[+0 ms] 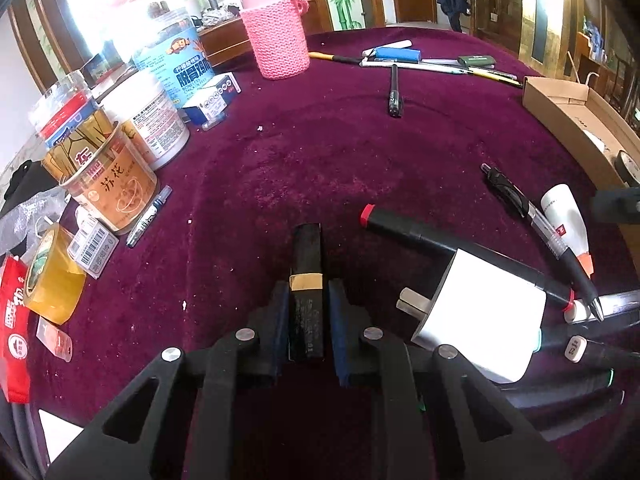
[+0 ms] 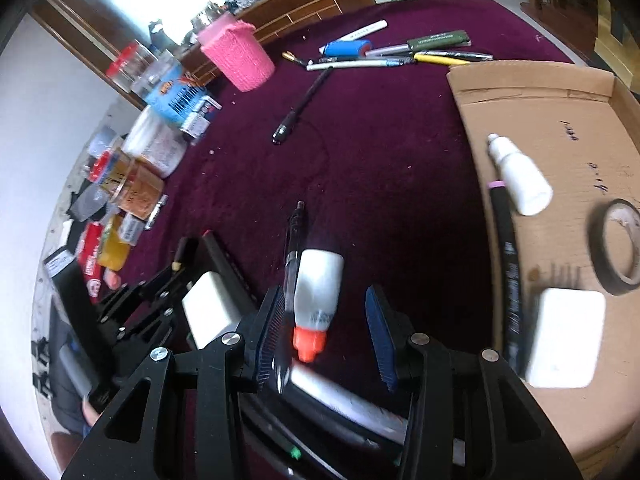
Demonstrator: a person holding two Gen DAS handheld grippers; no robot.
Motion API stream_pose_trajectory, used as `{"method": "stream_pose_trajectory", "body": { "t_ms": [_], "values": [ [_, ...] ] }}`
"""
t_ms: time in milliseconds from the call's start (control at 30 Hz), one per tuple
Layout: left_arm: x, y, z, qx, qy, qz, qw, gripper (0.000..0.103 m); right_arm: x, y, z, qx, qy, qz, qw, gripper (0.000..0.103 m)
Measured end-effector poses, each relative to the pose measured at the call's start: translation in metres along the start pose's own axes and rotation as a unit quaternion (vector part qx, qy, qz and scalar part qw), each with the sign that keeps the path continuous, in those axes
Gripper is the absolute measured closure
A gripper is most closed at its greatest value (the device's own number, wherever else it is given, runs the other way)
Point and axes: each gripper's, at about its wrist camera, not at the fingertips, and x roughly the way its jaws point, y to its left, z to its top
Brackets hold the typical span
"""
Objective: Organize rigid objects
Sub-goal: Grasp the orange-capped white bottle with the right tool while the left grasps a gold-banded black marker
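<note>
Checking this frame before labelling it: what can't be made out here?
- Left wrist view: print on the black gold-banded stick, too small to read.
- Right wrist view: whether the white orange-capped bottle is gripped; blurred.
- Right wrist view: black markers, hidden under the right hand-held gripper.

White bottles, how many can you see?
2. One bottle lies in the cardboard box, beside a black pen. The other, with an orange cap, lies on the purple cloth between the right tool's open fingers. More may be hidden.
</note>
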Motion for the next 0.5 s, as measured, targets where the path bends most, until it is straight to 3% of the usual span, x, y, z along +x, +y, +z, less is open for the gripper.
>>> {"method": "stream_pose_trajectory", "body": {
  "t_ms": [133, 300, 500],
  "values": [
    [0.001, 0.005, 0.001, -0.016, 0.006, -0.013, 0.9998, 0.086, 0.019, 0.009, -0.001, -0.008, 0.01, -0.036, 0.999, 0.076],
    [0.0, 0.005, 0.0, -0.023, 0.003, -0.014, 0.9996, 0.086, 0.024, 0.015, -0.006, -0.036, -0.012, -0.065, 0.997, 0.078],
    [-0.001, 0.004, -0.001, -0.028, -0.007, -0.008, 0.9995, 0.087, 0.014, 0.007, -0.013, -0.044, -0.048, -0.037, 0.997, 0.079]
  ]
}}
